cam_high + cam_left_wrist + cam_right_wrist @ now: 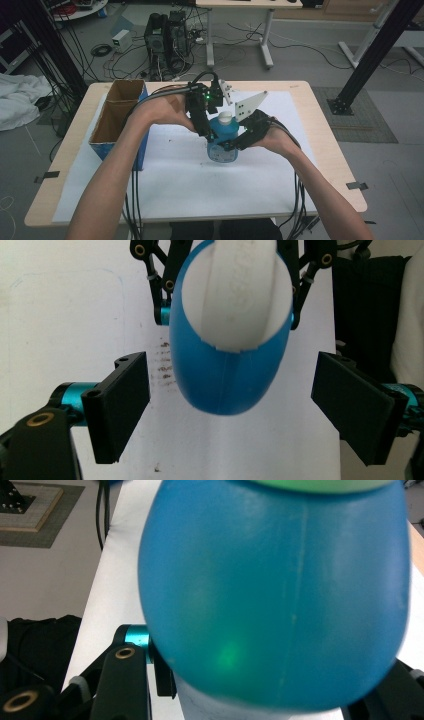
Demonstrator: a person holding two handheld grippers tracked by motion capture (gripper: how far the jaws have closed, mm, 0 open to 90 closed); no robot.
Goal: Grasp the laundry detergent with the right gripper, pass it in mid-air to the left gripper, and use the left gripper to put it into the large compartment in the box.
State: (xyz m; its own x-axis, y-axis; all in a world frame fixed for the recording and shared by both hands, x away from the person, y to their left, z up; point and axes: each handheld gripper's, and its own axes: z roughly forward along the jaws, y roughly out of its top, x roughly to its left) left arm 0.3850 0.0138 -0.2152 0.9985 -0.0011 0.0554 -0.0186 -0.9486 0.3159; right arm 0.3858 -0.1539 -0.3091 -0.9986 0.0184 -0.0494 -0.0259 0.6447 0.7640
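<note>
Bottle: blue bottle (221, 146) with white cap (225, 117), upright mid-desk (320, 150).
Right tool (235, 145): clenched on its body.
Left tool (230, 410): released, astride the cap.
Next: likely close on cap, twist.

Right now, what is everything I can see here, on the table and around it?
Bottle: one, blue with a white cap, upright at the middle of the table.
Cardboard box: one, brown inside, blue outside, open, at the table's left edge.
White sheet: one, covering most of the table top.
Table: one, light wood.
Computer tower: one, black, on the floor behind, among cables.
White cloth: one, on the floor at far left.
Left gripper: black, open around the bottle.
Right gripper: black, shut on the bottle's lower body.
</note>
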